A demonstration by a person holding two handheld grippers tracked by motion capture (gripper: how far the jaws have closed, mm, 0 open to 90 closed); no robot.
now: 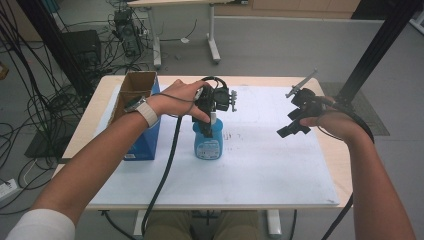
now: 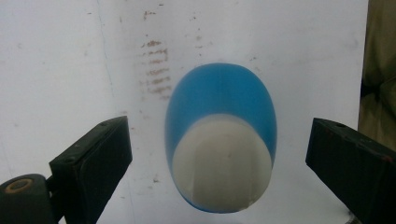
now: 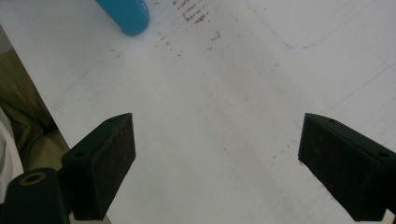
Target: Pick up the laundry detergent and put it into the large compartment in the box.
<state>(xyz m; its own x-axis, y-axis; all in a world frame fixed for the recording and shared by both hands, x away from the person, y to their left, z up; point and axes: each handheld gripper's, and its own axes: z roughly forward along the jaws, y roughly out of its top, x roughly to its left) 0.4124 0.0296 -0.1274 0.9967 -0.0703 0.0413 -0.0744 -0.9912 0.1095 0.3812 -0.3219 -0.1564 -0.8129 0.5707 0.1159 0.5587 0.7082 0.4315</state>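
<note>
A blue bottle [image 1: 208, 143] with a white cap stands upright on the white sheet [image 1: 260, 165] near the table's middle. My left gripper [image 1: 206, 125] hangs straight above it, pointing down, open. From above, in the left gripper view, the bottle [image 2: 219, 93] and its white cap [image 2: 222, 163] sit between the two spread jaws, touching neither; the gripper's midpoint [image 2: 217, 163] falls on the cap. My right gripper [image 1: 292, 125] hovers at the right of the table, open and holding nothing [image 3: 217, 163]. The bottle's blue base [image 3: 126, 14] shows at the top left of the right gripper view.
An open cardboard-and-blue box [image 1: 137, 117] stands at the table's left, beside the left forearm. Brown smudges mark the sheet [image 2: 156, 70] beyond the bottle. Cables [image 1: 165, 170] trail from both grippers over the front edge. Desks and loose wires lie on the floor behind.
</note>
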